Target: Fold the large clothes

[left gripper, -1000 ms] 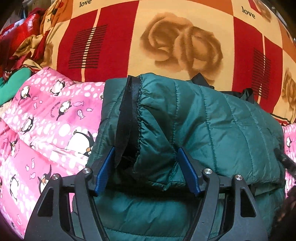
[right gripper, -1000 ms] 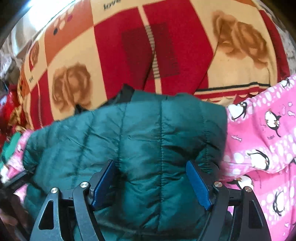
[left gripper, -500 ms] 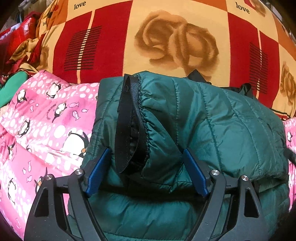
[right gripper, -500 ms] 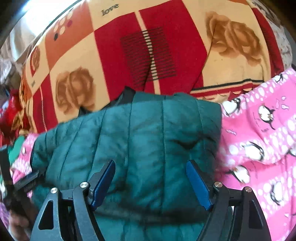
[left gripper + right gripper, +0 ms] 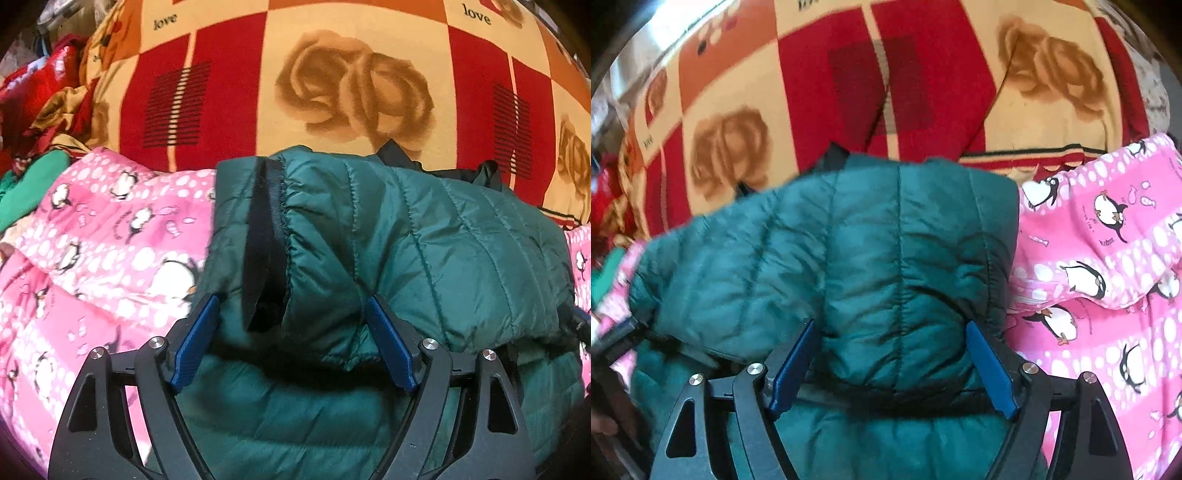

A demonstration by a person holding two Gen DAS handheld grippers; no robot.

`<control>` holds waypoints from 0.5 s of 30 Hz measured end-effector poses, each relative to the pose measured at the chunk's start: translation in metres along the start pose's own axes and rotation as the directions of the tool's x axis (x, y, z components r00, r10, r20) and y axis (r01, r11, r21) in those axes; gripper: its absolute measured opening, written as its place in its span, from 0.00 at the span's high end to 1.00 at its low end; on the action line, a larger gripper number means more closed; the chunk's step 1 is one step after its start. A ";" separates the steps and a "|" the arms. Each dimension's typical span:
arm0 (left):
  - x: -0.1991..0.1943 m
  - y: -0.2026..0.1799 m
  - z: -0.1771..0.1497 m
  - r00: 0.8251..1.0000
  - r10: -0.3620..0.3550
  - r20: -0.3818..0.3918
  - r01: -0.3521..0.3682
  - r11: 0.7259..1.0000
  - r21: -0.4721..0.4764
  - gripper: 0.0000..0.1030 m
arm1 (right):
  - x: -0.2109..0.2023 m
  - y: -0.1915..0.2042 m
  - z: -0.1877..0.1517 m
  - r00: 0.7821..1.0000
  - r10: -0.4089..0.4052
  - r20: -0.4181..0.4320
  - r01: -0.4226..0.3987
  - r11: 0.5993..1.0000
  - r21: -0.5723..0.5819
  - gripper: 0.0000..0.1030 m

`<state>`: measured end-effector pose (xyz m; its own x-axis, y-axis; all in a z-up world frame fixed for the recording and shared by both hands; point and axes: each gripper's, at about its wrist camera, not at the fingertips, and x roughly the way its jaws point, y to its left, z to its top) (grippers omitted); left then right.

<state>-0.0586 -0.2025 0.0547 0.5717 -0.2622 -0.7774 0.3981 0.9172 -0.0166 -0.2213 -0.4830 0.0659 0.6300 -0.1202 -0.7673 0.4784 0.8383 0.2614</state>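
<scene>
- Left gripper (image 5: 291, 345): its blue pads (image 5: 195, 341) stand wide apart, with the folded edge of the green jacket (image 5: 424, 251) bulging between them. The pads look set against the fabric at each side, but whether they press it cannot be told.
- Right gripper (image 5: 892, 363): its jaws are opening, blue pads (image 5: 988, 369) spread wide on either side of a padded fold of the same jacket (image 5: 868, 258); a grip cannot be confirmed.
- The jacket lies folded over on itself, upper layer on lower, with a black strip (image 5: 264, 243) along one seam near the left gripper.
- It rests on a pink penguin blanket (image 5: 92, 258), which shows on both sides of it (image 5: 1108, 277).
- Beyond lies a red and cream rose blanket (image 5: 354, 92).
- Far left, a green cloth (image 5: 26, 188) is bunched up.
</scene>
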 end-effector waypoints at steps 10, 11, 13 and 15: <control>-0.065 0.019 -0.026 0.993 0.071 0.096 -0.078 0.994 0.073 0.21 | -0.034 0.026 -0.011 0.998 0.035 0.045 -0.034 0.999 -0.021 0.23; -0.069 0.021 -0.029 0.993 0.074 0.091 -0.080 0.994 0.075 0.21 | -0.036 0.028 -0.014 0.998 0.039 0.042 -0.038 0.999 -0.024 0.23; -0.079 0.028 -0.037 0.994 0.084 0.063 -0.089 0.993 0.074 0.21 | -0.038 0.031 -0.021 0.999 0.034 0.035 -0.032 0.999 -0.031 0.23; -0.087 0.033 -0.044 0.995 0.082 0.050 -0.086 0.994 0.066 0.21 | -0.041 0.033 -0.029 1.000 0.022 0.022 -0.022 0.999 -0.034 0.23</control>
<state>-0.1264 -0.1361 0.0940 0.6377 -0.2005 -0.7437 0.3943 0.9144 0.0916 -0.2493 -0.4350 0.0893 0.6539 -0.1131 -0.7481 0.4435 0.8584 0.2579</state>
